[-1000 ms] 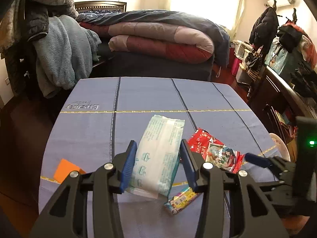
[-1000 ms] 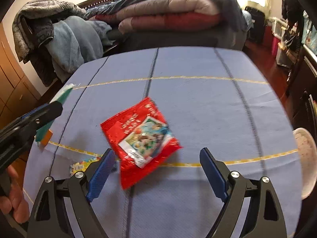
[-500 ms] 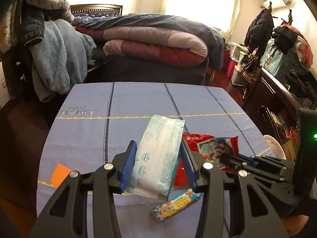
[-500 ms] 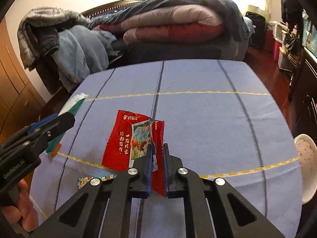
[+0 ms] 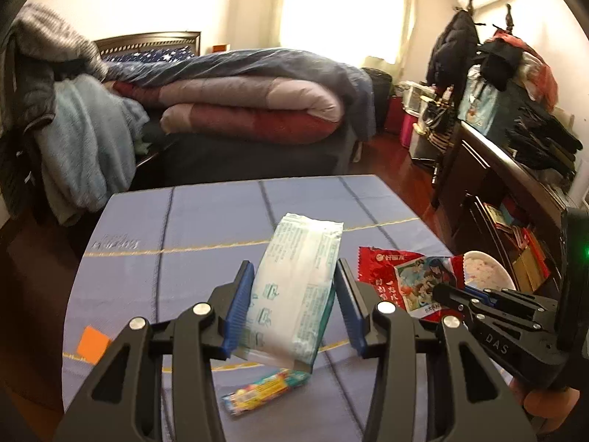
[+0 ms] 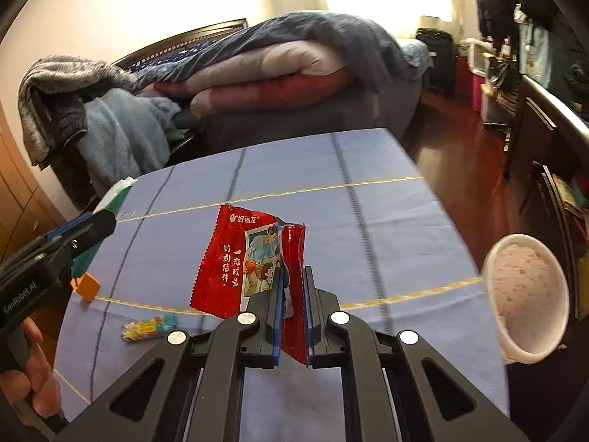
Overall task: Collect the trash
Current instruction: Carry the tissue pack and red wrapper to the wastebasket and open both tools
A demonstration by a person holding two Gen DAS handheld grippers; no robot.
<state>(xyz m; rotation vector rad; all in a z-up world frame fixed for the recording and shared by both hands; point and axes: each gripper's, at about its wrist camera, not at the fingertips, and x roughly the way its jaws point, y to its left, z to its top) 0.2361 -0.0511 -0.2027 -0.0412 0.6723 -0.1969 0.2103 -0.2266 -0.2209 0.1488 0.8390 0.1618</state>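
My left gripper (image 5: pixel 294 283) is shut on a white and green tissue pack (image 5: pixel 294 287) and holds it above the blue table (image 5: pixel 206 228). My right gripper (image 6: pixel 293 287) is shut on a red snack wrapper (image 6: pixel 235 258), lifted off the table; the wrapper also shows in the left wrist view (image 5: pixel 405 276). A small colourful candy wrapper (image 5: pixel 265 390) lies on the table under the left gripper, also seen in the right wrist view (image 6: pixel 149 328). The left gripper and its pack appear at the left edge of the right wrist view (image 6: pixel 92 224).
A white bin with a pink-speckled liner (image 6: pixel 526 294) stands off the table's right edge. An orange square (image 6: pixel 86 287) lies at the table's left edge. A bed with folded quilts (image 5: pixel 250 110) is behind, a dark cabinet (image 5: pixel 508 191) to the right.
My right gripper closed on the red wrapper and lifted it. Both grippers have risen, each holding its item, and the white bin has come into closer view.
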